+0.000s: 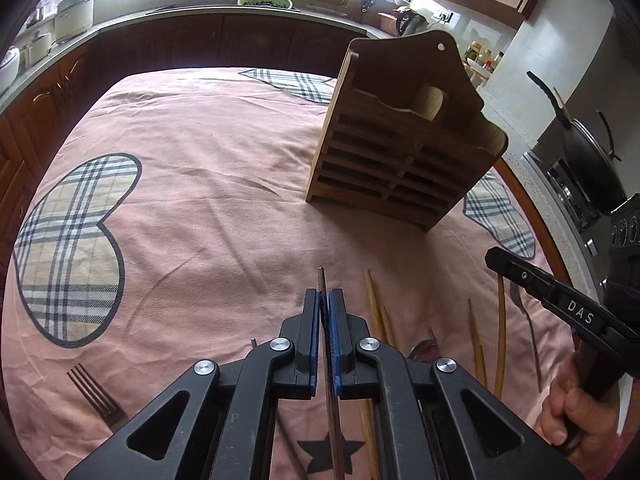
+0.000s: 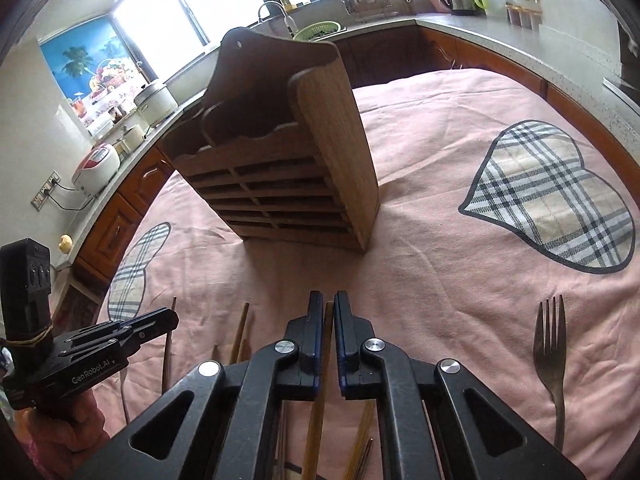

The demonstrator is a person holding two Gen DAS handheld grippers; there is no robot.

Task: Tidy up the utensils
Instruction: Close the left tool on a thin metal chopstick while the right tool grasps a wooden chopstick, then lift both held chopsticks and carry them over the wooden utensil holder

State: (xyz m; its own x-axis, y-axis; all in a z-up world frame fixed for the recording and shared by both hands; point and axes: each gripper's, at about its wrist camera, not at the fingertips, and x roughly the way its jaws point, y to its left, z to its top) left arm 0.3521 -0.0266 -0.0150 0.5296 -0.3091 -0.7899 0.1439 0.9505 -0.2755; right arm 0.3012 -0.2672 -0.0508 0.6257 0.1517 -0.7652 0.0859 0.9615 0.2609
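While the wooden utensil holder [image 1: 404, 136] stands upright on the pink cloth [image 1: 224, 184] covering the table, the left tongs [image 1: 324, 300] are clenched on a dark chopstick [image 1: 322, 280] whose tip pokes out ahead of the pads. The right tongs [image 2: 328, 312] grip a light wooden chopstick [image 2: 320, 408] — more chopsticks [image 1: 476, 344] lie loose on the cloth between the two tools. A fork [image 2: 551, 352] rests well to the side, tines toward the holder.
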